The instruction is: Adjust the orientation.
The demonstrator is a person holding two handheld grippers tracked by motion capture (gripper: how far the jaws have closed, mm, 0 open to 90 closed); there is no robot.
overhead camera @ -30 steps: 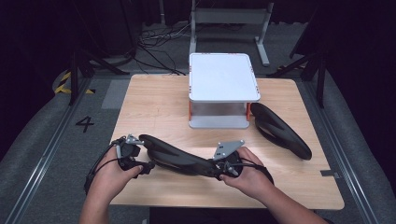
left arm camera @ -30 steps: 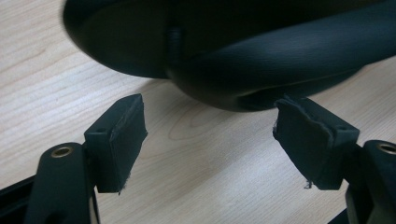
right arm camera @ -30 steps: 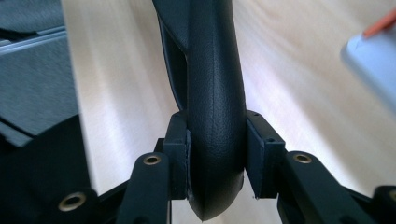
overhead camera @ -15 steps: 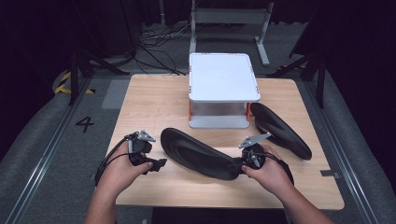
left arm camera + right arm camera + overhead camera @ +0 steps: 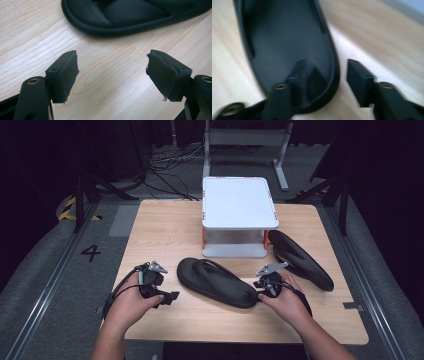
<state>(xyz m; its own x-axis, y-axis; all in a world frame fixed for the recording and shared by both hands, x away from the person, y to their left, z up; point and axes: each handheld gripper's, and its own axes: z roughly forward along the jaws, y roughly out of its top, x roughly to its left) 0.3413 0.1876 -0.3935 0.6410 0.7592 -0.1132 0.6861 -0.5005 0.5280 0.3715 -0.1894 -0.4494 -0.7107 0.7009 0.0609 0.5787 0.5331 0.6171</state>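
Note:
A black flip-flop sandal (image 5: 217, 282) lies strap side up on the wooden table (image 5: 165, 230), slanting from the middle toward the near right. My right gripper (image 5: 260, 293) is at its near-right end. In the right gripper view my right gripper (image 5: 327, 67) stands open astride the sandal (image 5: 287, 37) rim, one jaw on the footbed and one outside with a small gap. My left gripper (image 5: 167, 297) sits left of the sandal, apart from it. Seen in its own view, the left gripper (image 5: 112, 72) is open over bare wood, with the sandal (image 5: 135, 15) just beyond.
A second black sandal (image 5: 300, 260) lies at the right side of the table. A white-topped stand (image 5: 239, 202) with orange posts sits at the table's far middle. Bare wood stretches along the left and the near edge.
One second ago both grippers held the sandal on edge. The left gripper let go and drew back to the left. The sandal now lies flat, strap up, and the right jaws have loosened.

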